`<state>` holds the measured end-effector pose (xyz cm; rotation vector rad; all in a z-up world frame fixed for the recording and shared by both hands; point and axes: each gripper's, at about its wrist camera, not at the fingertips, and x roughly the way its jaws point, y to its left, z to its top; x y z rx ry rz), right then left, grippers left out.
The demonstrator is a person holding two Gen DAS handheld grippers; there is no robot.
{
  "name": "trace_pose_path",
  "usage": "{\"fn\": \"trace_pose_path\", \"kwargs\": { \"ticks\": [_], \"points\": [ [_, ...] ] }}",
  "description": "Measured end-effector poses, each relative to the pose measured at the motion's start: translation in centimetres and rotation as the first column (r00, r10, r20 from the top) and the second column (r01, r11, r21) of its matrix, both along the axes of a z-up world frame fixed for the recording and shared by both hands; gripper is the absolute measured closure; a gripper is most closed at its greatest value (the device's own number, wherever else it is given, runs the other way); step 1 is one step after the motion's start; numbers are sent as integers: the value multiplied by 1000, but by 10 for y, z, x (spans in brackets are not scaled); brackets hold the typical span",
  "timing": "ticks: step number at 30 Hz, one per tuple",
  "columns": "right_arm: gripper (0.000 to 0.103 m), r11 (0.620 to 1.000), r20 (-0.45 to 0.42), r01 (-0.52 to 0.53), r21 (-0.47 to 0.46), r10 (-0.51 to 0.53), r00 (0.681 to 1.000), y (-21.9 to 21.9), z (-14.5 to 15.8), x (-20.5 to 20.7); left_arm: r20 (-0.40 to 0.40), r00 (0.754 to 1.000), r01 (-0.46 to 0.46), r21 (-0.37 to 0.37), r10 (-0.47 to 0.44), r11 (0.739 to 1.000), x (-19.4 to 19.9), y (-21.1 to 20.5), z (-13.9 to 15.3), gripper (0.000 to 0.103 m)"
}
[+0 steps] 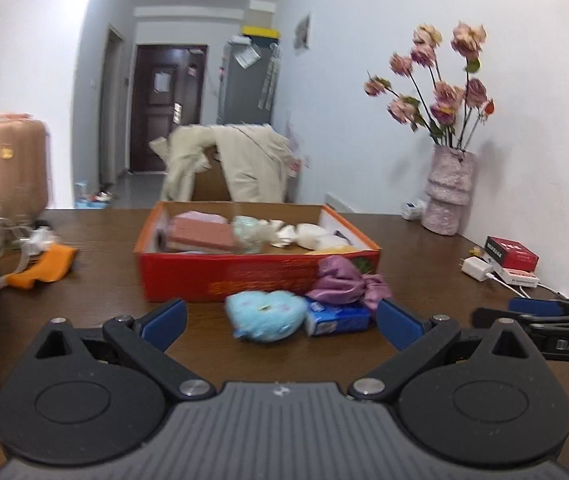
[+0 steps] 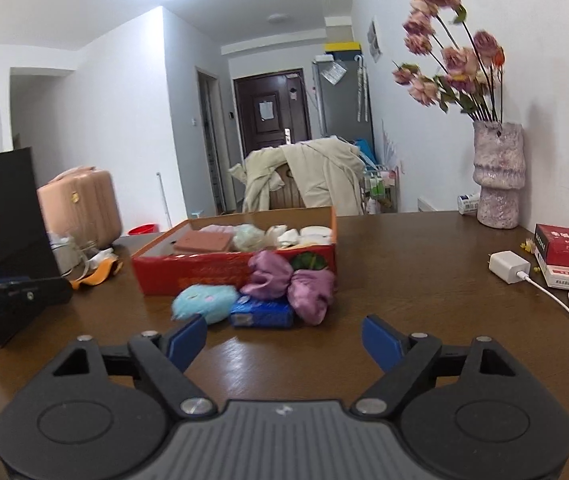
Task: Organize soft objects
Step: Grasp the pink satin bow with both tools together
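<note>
1. Hovering over the brown table, the left gripper is standing with its jaws spread as wide as they go and is gripping nothing; the blue plush toy is sitting just ahead of the gap between the blue pads, probably the next pick.
2. The right gripper is also standing wide, slightly less so, and is holding nothing; only bare table is lying between its pads, with the items a little further ahead.
3. Three soft things are still waiting outside, bunched against the front wall of the red box: the plush toy, a blue tissue pack touching it, and a purple cloth bundle leaning on the box and resting partly over the pack.
4. The box is already holding several items, a pink block, a pale green bundle and white pieces, so the sorting is looking partly done.
5. Both grippers are pointing at the same pile; they are sitting close together, so crowding each other is a risk.
6. The vase with flowers, the charger and small red boxes are standing well apart on the right, not part of this.
</note>
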<state>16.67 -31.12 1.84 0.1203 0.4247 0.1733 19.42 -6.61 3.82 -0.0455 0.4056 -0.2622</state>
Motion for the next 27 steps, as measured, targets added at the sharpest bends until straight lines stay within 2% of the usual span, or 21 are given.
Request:
{"fn": "trace_pose_path", "kwargs": {
  "ticks": [5,7,8,10,13,15,16,20,25,27],
  "points": [
    [29,998,-69,-14,55,17,997,-18,-8,67,-41,998,48,-25,-49,999,69,-31,-6,1],
    [32,997,-99,-35,75,42,994,-20,-12,97,-79,995,61,-63,-66,996,100,-44,-12,6],
    [35,995,-116,-42,92,53,992,-22,-15,113,-103,992,63,-82,-71,995,113,-49,-14,13],
    [39,989,-154,-42,145,64,986,-27,-22,144,-128,988,74,-119,-89,990,139,-61,-21,19],
    [45,983,-171,-33,181,65,983,-31,-36,180,-130,986,84,-129,-101,988,164,-72,-36,35],
    [47,979,-166,-42,199,76,983,-30,-49,193,-173,976,115,-117,-134,986,178,-78,-49,71],
    [50,976,-173,-43,214,81,982,-31,-56,197,-202,966,136,-123,-159,983,184,-78,-57,76],
    [51,961,-196,-38,276,95,976,-38,-73,205,-208,960,149,-186,-187,971,187,-69,-75,79],
    [55,909,-236,-20,416,129,963,-52,-86,210,-215,952,168,-225,-217,960,188,-62,-79,81],
    [68,892,-233,-30,450,150,961,-53,-89,211,-223,949,165,-250,-223,954,190,-60,-80,82]
  ]
}}
